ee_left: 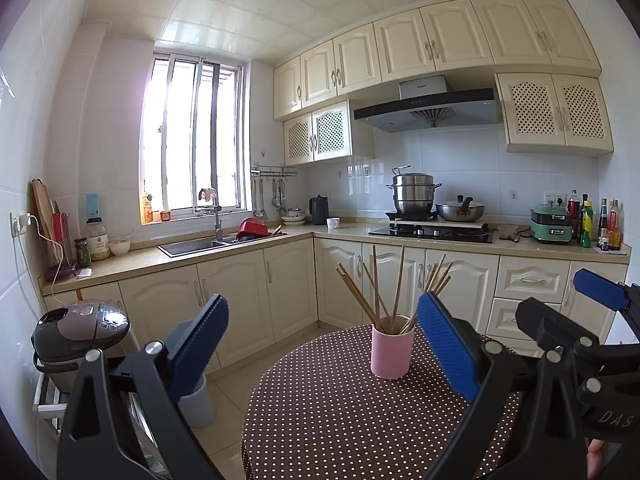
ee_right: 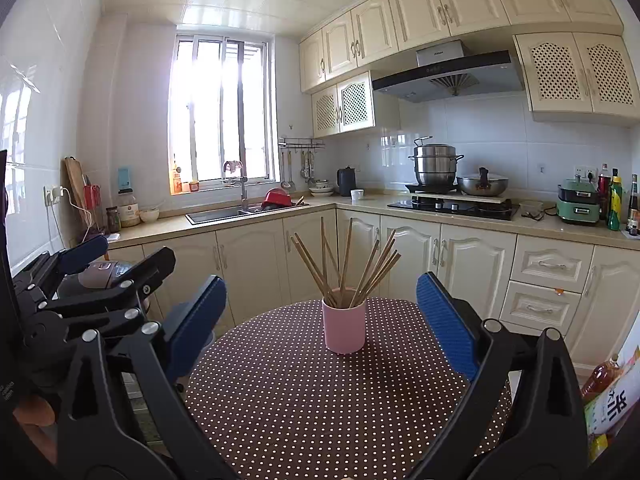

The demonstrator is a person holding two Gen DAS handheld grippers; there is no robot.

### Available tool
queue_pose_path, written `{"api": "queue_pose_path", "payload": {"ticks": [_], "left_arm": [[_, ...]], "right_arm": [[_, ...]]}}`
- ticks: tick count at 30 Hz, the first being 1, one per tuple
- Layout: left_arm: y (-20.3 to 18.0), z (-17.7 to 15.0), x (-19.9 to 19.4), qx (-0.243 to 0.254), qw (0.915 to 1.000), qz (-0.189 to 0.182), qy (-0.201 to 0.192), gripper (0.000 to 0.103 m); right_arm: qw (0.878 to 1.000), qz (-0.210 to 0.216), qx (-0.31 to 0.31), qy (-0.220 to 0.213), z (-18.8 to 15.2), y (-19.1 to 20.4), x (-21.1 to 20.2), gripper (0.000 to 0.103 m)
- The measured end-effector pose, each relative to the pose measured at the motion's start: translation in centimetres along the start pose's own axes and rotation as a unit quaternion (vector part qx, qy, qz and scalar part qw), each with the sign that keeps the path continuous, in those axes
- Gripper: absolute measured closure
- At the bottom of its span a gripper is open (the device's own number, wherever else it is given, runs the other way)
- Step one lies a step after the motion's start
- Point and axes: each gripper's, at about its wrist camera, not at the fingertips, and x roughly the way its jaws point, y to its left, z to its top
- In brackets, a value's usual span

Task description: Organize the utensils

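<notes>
A: Kitchen first. Cream cabinets (ee_right: pixel 248 264) along the far wall, sink (ee_right: pixel 224 213) under the window, hob (ee_right: pixel 456 206) to the right with a steel pot (ee_right: pixel 436 164) stacked on it.

B: Nearer in?

A: Round table (ee_right: pixel 304 392) under a brown polka-dot cloth, filling the near centre of both views. Nothing on it except one cup.

B: Noted. Grippers?

A: Left gripper (ee_left: pixel 324 344) spread wide, blue pads well apart, nothing between them. Right gripper (ee_right: pixel 322 326) likewise wide open and empty. Both held back on the near side of the table, side by side, clear of the cup. Probably parked there to keep the sticks in sight of both cameras.

B: And the utensils?

A: Pink cup (ee_right: pixel 344 326) upright toward the far side of the table. Wooden chopsticks (ee_right: pixel 348 268) standing in it, fanned out left and right, tips resting down inside, tops leaning on the rim. None lying loose on the cloth, as far as visible.

B: Judgement?

A: Either gathered already or waiting to be drawn out; cannot tell which. Fanned tops likely easiest to pinch singly.
</notes>
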Motion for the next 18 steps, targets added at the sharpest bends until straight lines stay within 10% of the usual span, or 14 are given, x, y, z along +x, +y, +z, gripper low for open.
{"api": "queue_pose_path", "payload": {"ticks": [18], "left_arm": [[-0.04,-0.06,0.1,0.001,1.0,0.0,0.002,0.009]], "right_arm": [[1.0,-0.002,0.002,0.002,-0.12,0.14,0.04,0.009]]}}
